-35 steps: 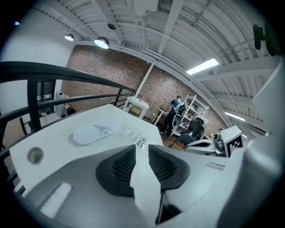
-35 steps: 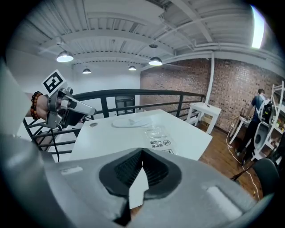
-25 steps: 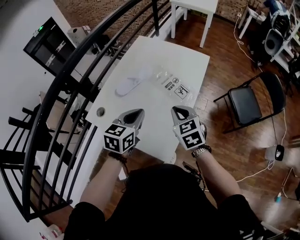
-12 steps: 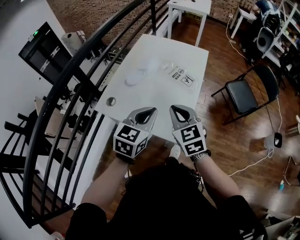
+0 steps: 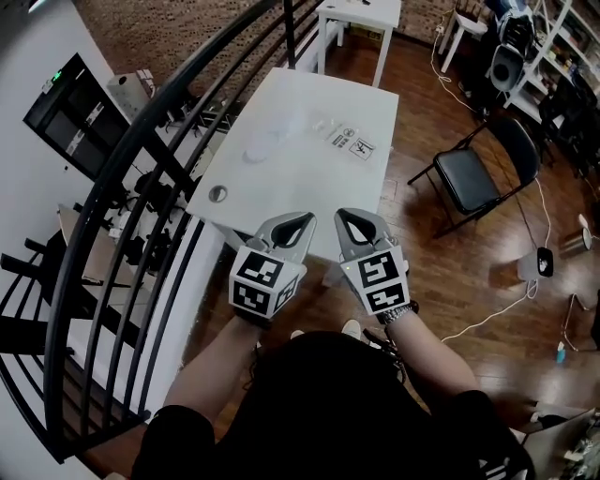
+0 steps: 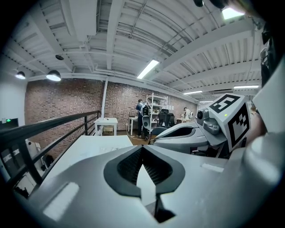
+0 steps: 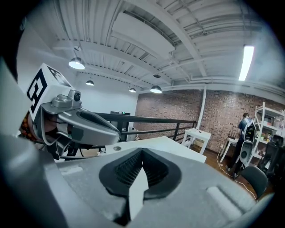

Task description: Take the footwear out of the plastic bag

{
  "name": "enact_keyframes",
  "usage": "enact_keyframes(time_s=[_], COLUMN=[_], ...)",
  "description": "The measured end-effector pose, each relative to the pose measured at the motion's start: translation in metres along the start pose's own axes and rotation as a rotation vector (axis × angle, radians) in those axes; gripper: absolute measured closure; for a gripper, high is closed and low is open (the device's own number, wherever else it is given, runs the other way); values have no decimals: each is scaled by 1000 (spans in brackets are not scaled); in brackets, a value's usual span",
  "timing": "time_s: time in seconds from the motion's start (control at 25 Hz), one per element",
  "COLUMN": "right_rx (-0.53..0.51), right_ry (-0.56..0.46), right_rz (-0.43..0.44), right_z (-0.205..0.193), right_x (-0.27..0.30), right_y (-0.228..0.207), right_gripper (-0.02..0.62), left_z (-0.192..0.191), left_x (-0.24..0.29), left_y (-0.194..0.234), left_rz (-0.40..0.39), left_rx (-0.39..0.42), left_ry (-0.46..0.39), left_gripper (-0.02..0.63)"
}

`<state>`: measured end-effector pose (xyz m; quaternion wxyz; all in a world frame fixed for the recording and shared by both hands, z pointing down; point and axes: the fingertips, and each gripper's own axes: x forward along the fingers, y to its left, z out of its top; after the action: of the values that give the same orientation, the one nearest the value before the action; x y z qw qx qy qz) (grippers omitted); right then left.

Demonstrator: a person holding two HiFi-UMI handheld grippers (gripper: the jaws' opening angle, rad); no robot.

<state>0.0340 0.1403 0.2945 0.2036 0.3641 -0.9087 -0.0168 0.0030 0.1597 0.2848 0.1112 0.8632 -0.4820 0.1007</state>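
A white slipper (image 5: pixel 264 146) lies out on the white table (image 5: pixel 300 192), at its far left. Beside it to the right is the clear plastic bag (image 5: pixel 345 139) with printed labels, flat on the top. Both grippers are held side by side close to my body, short of the table's near edge and well away from slipper and bag. My left gripper (image 5: pixel 298 221) (image 6: pixel 142 148) is shut with nothing in it. The right gripper (image 5: pixel 349 217) (image 7: pixel 142 152) is likewise shut and empty. In each gripper view the other gripper shows alongside, and the slipper is not visible.
A black metal railing (image 5: pixel 122 187) runs along the left of the table. A round hole (image 5: pixel 217 194) sits in the table's near left corner. A black folding chair (image 5: pixel 478 178) stands to the right on the wooden floor, and a second white table (image 5: pixel 361 14) behind.
The view has backed away from the table, so it looks smaller and farther. Both grippers have come off the tabletop toward my body, still shut. Slipper and bag stayed put.
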Motion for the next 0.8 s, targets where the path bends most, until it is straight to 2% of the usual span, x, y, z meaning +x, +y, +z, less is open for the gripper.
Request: enact_keyframes(time_s=[0.44,0.8], right_rx=[-39,-42], right_ry=[-40,-57], right_rz=[68,96], right_z=[-2,-7], right_x=[-27,-41], right_y=[-4,-16], right_gripper=[603,603], left_z=[7,4], left_x=[9,21], left_y=[-34,-51], left_rz=[51,85], left_rx=[7,20], left_ry=[-26,-6], left_gripper=[591,591])
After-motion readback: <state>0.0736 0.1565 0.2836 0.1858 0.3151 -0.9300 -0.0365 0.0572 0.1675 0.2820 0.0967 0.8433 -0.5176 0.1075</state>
